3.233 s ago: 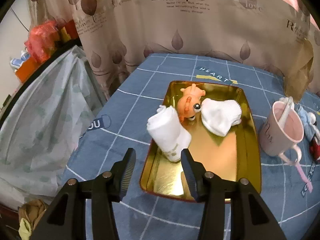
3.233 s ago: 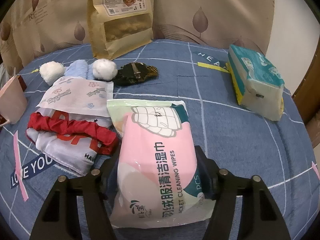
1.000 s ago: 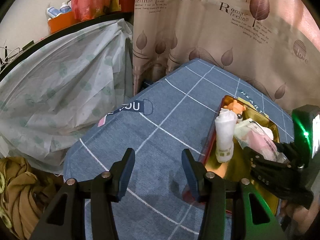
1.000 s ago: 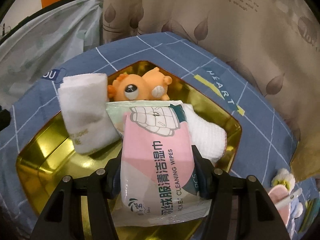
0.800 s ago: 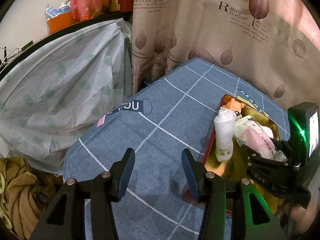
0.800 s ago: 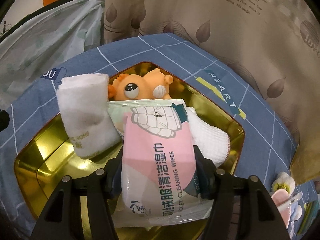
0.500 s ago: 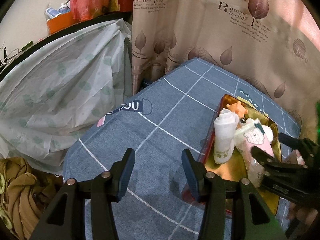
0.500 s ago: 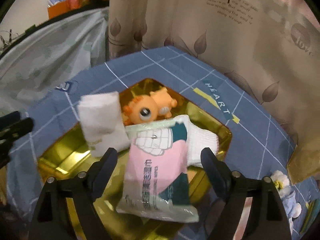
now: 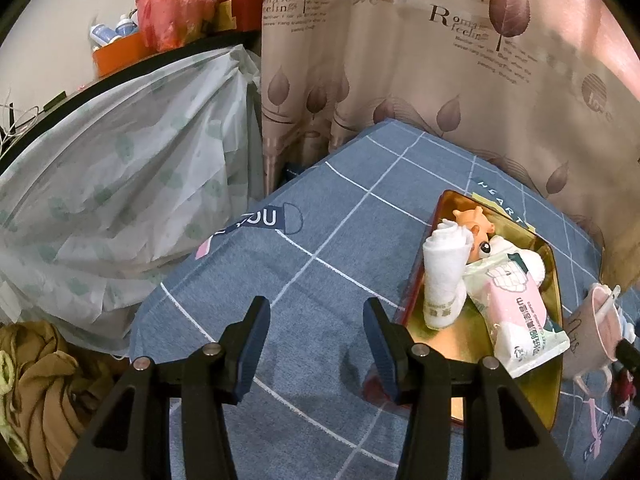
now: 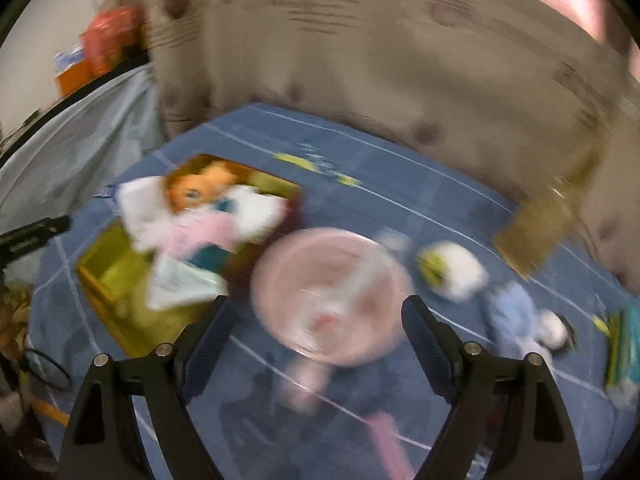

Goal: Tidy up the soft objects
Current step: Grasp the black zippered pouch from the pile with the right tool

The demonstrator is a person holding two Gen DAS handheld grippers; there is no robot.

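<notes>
Now, wipes pack: I see the pink wipes pack point(image 9: 516, 316) lying in the gold tray point(image 9: 554, 264), slanted across its middle, one end propped on the other soft things.
Rolled towel: the white rolled towel point(image 9: 442, 276) stands tilted against the tray's left wall, touching the pack.
Orange toy: the orange toy point(image 9: 474, 224) sits at the tray's far end, behind the towel, partly hidden.
White cloth: a white cloth point(image 9: 532, 264) lies under the pack's far end.
Tray: it rests on the blue checked tablecloth point(image 9: 320, 248).
Left gripper: my left gripper point(image 9: 316, 330) hangs over bare cloth just left of the tray, jaws apart, nothing between them.
Right gripper: my right gripper point(image 10: 316, 330) has its jaws wide apart and empty; its view is badly blurred.
Pink cup: a pink cup point(image 10: 326, 294) stands right of the tray, below the right gripper.
Beyond: more soft items point(image 10: 516, 312) lie further right, too smeared to name.
</notes>
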